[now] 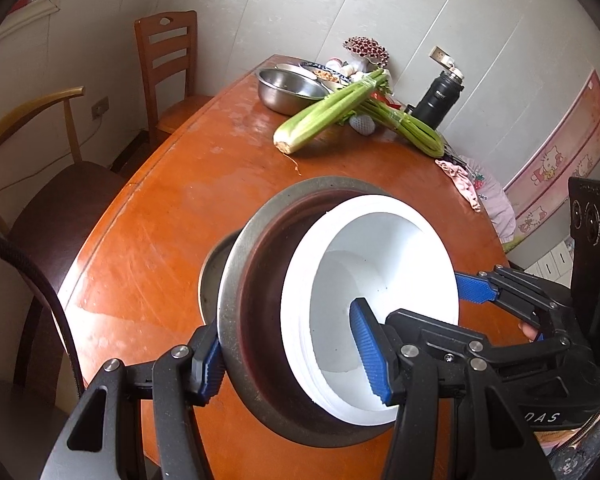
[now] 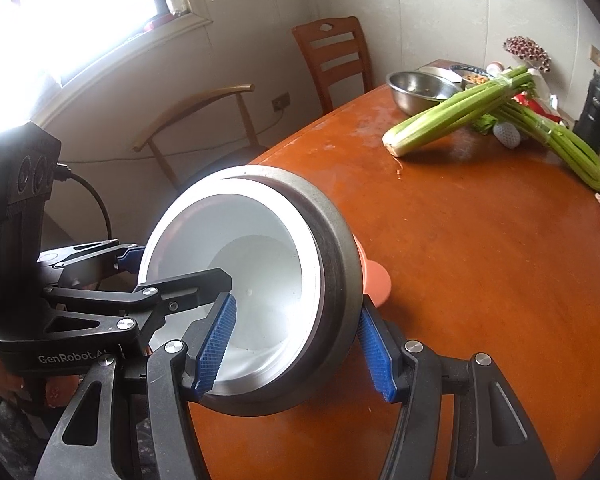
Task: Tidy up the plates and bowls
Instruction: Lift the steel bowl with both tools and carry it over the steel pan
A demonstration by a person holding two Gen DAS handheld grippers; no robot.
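You are gripping one nested stack of bowls with both tools at once, tilted and lifted clear above the near edge of the wooden table [image 1: 160, 208]. The stack is a metal bowl [image 1: 236, 280] with white bowls [image 1: 380, 248] nested inside it, mouth tipped up toward the cameras.

Your left gripper [image 1: 292, 360] is clamping the stack's wall on its own side: one blue pad is pressing the metal bowl's outside, the other is sitting inside the innermost white bowl. Your right gripper [image 2: 296, 344] is doing the same on the opposite side, with one pad inside the white bowls [image 2: 256, 264] and the other on the outside of the metal bowl [image 2: 336, 256]. Each tool is also showing in the other's view, the right gripper [image 1: 416, 296] biting the far rim from the left camera, the left gripper [image 2: 172, 268] biting it from the right camera.

In the right wrist view an orange-pink dish [image 2: 378, 282] is peeking out from behind the stack; whether it is touching the stack cannot be told. In the left wrist view a grey metal rim is showing just behind the stack's lower left side.

Toward the far edge of the table, two bundles of celery [image 1: 332, 108] are lying crossed, beside a steel basin [image 1: 288, 90] and a black flask [image 1: 440, 98]. A pink cloth [image 1: 464, 184] is lying at the table's right edge. Two wooden chairs [image 1: 168, 64] are standing beyond the left edge.
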